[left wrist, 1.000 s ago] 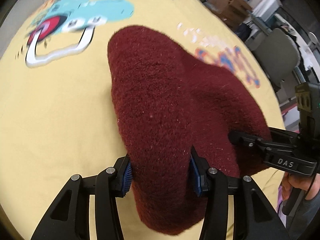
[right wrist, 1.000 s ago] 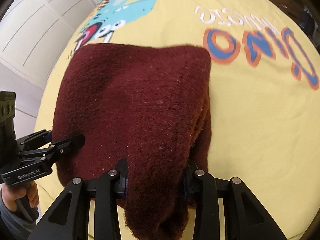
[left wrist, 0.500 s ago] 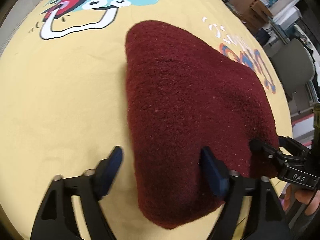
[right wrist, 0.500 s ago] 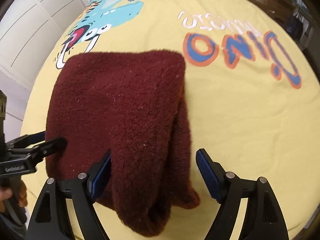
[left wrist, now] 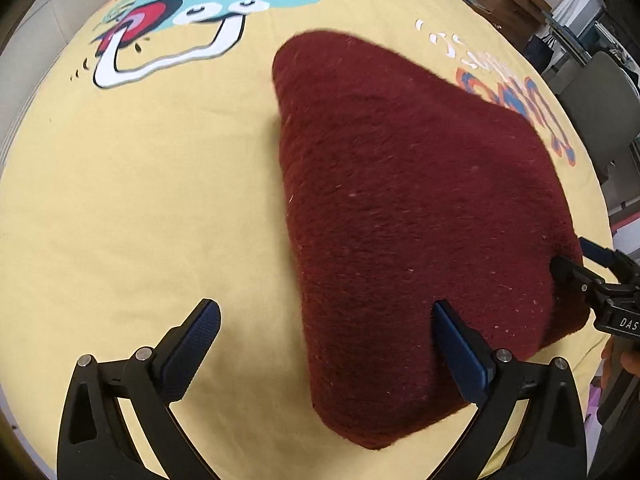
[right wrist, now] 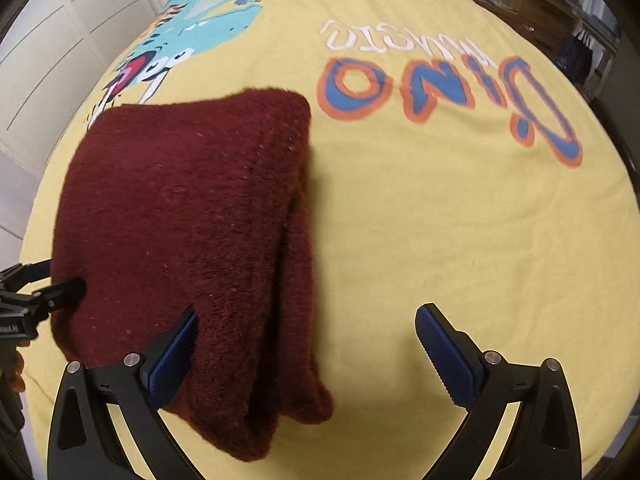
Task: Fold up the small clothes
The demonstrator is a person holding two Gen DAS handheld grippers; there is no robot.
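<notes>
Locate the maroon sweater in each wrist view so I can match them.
Left wrist: sweater fills centre-right, over the left gripper's right finger.
Right wrist: sweater lies left of centre, over the right gripper's left finger.
Shared landmark: blue-orange lettering on the yellow cloth.

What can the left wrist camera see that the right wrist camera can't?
Only the left wrist view shows a grey chair past the cloth's edge. Only the right wrist view shows white panelled doors and the garment's layered side edge. Both show the folded dark red fuzzy garment on the yellow dinosaur-print cloth, with each gripper's jaws open.
</notes>
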